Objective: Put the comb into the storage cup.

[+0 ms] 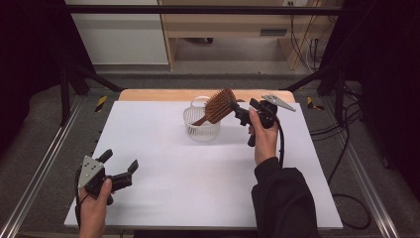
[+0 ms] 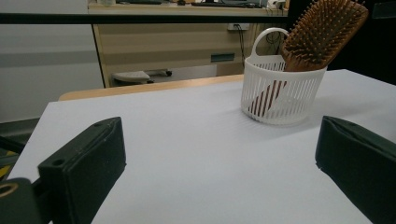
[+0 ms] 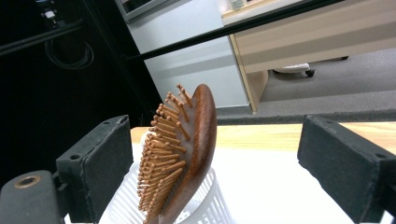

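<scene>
Hairbrush (image 1: 221, 105), a wooden paddle brush with wooden pins, stands handle-down in a small white slotted basket (image 1: 200, 130) near the far edge of the worktop (image 1: 198, 173), a little right of the middle of that edge. The brush leans out over the basket's rim toward the right, its head tilted and well above the rim, while its handle shows dark through the basket's slots in the left gripper view (image 2: 266, 98). The right gripper (image 1: 241, 111) is held up off the worktop just to the right of the brush head, its jaws wide apart and gripping nothing; in the right gripper view the brush head (image 3: 180, 154) sits between the two jaws, nearer the left one, with a clear gap on each side. The left gripper (image 1: 120, 165) rests low near the near left corner of the worktop, well apart from the basket, its jaws likewise spread wide and empty, pointing across the white surface toward the basket (image 2: 280, 88) and the brush (image 2: 322, 35).
</scene>
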### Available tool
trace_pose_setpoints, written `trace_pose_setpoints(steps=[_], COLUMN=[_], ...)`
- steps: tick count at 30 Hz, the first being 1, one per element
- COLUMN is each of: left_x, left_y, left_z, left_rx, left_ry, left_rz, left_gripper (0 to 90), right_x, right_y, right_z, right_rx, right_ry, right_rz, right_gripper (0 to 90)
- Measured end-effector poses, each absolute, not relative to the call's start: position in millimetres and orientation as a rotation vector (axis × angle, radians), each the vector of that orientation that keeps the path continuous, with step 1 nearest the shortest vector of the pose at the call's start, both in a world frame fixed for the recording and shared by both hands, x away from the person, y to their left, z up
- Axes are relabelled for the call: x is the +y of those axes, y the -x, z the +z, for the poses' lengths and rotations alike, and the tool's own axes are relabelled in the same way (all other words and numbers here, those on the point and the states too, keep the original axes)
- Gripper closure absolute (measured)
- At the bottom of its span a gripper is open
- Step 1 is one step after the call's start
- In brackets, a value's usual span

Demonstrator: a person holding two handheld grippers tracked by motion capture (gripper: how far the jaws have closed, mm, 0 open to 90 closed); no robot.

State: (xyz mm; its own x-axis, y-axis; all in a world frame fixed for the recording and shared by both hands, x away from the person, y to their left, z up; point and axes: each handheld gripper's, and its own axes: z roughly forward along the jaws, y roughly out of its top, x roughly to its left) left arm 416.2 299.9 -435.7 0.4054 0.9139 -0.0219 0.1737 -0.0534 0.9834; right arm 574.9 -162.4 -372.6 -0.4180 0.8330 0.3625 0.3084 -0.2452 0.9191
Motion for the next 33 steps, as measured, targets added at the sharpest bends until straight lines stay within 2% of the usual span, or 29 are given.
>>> trace_pose_setpoints(steps=[25,33], left_x=[304.6,306.5], left_y=[-416.0,-415.7], left_z=[-435.6,-434.9], left_rx=[1.018,1.019], left_ry=[-1.509,-1.502], left_rz=[0.821,0.826], left_gripper=[1.7,1.7], right_x=[-183.7,-184.3], right_y=[-561.9,-556.6], right_z=[-362.0,-358.3], right_rx=[1.642,1.627], right_ry=[-1.291,-1.233], right_rz=[1.665,1.62], right_gripper=[11.0,6.4])
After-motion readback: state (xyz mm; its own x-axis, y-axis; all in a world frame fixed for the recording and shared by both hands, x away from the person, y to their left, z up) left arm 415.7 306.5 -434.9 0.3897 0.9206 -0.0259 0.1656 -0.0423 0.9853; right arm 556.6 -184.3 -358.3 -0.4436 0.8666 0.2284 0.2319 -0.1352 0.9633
